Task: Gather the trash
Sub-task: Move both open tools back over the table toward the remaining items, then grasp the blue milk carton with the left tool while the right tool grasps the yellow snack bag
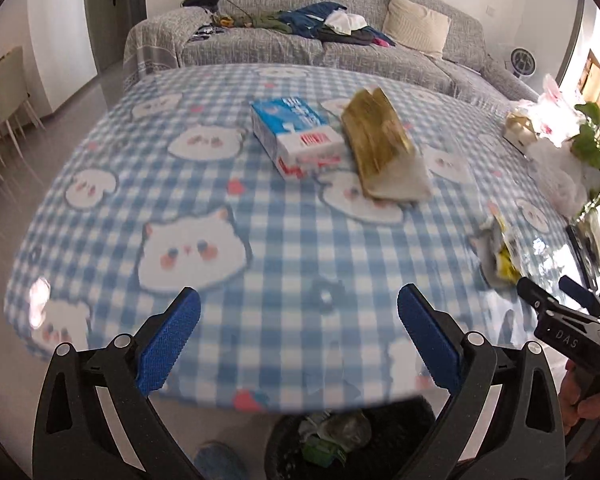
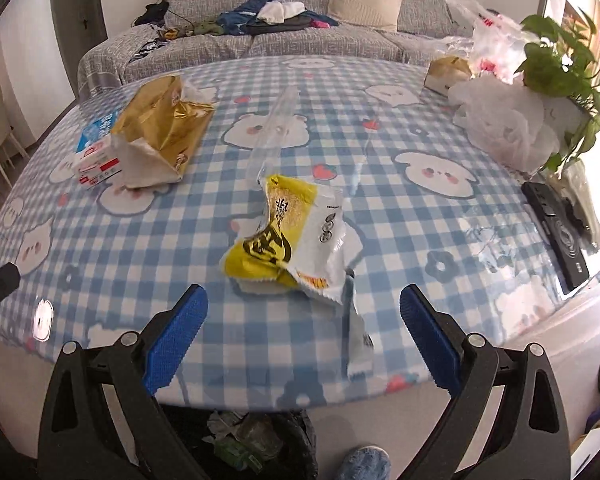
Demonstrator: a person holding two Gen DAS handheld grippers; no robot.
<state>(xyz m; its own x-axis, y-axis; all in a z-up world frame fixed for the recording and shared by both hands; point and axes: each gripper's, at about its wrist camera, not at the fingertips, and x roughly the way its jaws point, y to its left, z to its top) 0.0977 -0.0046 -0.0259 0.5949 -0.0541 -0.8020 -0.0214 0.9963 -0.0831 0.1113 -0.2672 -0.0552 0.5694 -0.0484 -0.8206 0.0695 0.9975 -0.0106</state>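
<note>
Left claw [image 1: 299, 336] wide open, blue pads apart, nothing between them. Right claw [image 2: 304, 336] likewise spread wide, empty. Both poised over near edge of worktop [image 2: 380, 208], blue-and-white check cloth printed with cartoon animal faces.

Just ahead of right claw: crumpled yellow-and-white wrapper [image 2: 288, 240], bold black characters, not legible. Beyond it, clear plastic strip [image 2: 274, 136]. Ahead-left of right claw: torn gold bag [image 2: 160, 132], touching blue-and-white box [image 2: 96, 152] with red label; print too small to read.

Ahead-right of right claw: white plastic bags [image 2: 504, 120], potted plant [image 2: 560, 64], black remote [image 2: 556, 232].

Below both claws, under worktop edge: black bin [image 2: 260, 444] holding trash.

"DAS" readable on right claw body, left wrist view.
</note>
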